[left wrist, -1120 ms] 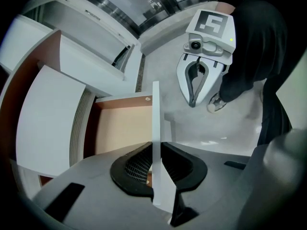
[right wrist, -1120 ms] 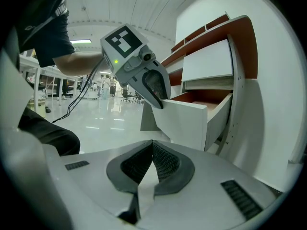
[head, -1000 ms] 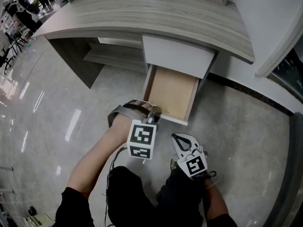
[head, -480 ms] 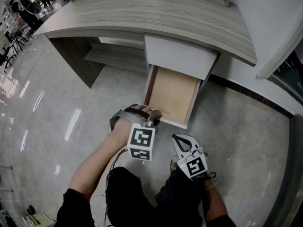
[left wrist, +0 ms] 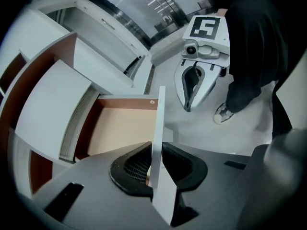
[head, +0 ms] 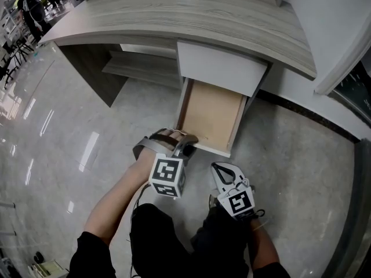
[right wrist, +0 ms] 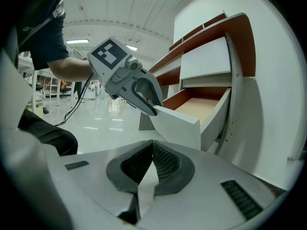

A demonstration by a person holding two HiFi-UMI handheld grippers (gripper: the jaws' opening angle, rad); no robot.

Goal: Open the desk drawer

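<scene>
Black sleeves [head: 88, 251]; left hand-held gripper [head: 189, 139] bears a black-and-white marker cube [head: 167, 177].

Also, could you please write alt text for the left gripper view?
The left hand-held gripper straddles the white front panel of the pulled-out, empty drawer, its jaws just opening. The right hand-held gripper hovers beyond, shut.

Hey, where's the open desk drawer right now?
In the head view the drawer sits near centre, pulled out over the floor beneath the desk's right half, directly under a closed white drawer.
</scene>
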